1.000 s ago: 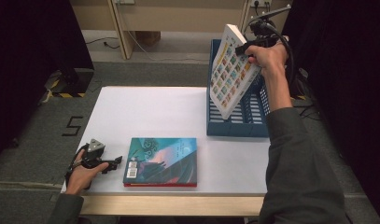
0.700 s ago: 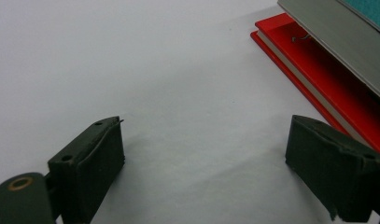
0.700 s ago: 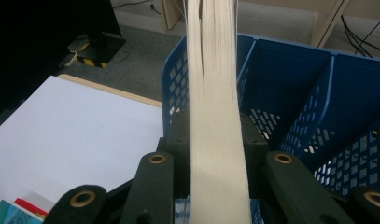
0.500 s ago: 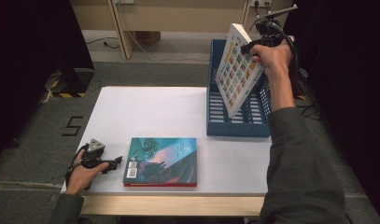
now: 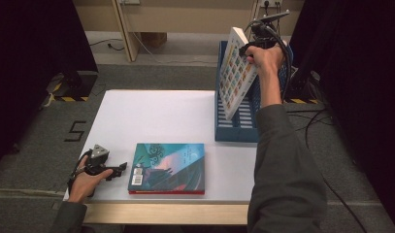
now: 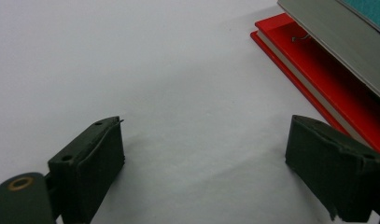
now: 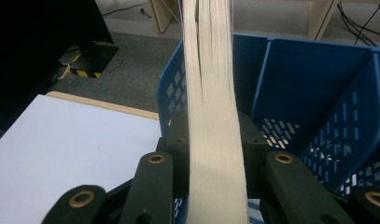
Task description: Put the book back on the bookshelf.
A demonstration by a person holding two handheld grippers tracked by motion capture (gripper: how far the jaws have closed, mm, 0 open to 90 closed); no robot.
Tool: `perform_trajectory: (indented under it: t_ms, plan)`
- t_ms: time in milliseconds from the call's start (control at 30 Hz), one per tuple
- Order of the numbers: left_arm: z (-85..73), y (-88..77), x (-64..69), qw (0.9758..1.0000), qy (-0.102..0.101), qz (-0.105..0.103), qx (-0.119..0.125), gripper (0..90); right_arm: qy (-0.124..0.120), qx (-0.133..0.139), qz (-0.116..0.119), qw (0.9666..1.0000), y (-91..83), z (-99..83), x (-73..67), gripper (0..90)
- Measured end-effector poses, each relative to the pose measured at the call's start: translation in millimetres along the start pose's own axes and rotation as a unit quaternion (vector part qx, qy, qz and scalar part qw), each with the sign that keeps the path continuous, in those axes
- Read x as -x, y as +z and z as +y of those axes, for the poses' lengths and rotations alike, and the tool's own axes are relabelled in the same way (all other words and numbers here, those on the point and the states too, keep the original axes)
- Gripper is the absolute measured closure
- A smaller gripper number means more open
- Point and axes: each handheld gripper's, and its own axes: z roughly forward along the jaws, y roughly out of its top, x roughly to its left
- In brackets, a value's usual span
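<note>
Right gripper [image 5: 251,47] clamps the picture book [image 5: 235,73], tilted above the blue crate [image 5: 234,131]: lowering step. Next: straighten it, sink it in. Left gripper [image 5: 118,170] released, idle.

Floor marking: a black "5" on the grey carpet [image 5: 74,131], left of the table.
Teal book [image 5: 168,166]: cover lettering and a barcode label, too small to read.

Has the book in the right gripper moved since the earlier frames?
Yes. The book in the right gripper has sunk lower toward the blue basket.
</note>
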Motion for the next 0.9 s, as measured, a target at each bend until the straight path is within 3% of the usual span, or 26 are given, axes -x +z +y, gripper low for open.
perform_trajectory:
  t_ms: [533, 900]
  plan:
    - [0.0, 0.0, 0.0, 1.0, 0.0, 0.0, 0.0, 10.7, 0.013, -0.028, -0.009, 0.9995, 52.7, -9.0, 4.7, 72.4]
    - [0.0, -0.1, 0.1, 1.0, 0.001, 0.001, -0.001, 10.7, 0.016, -0.052, -0.009, 0.9985, 72.8, -17.7, 7.9, 71.5]
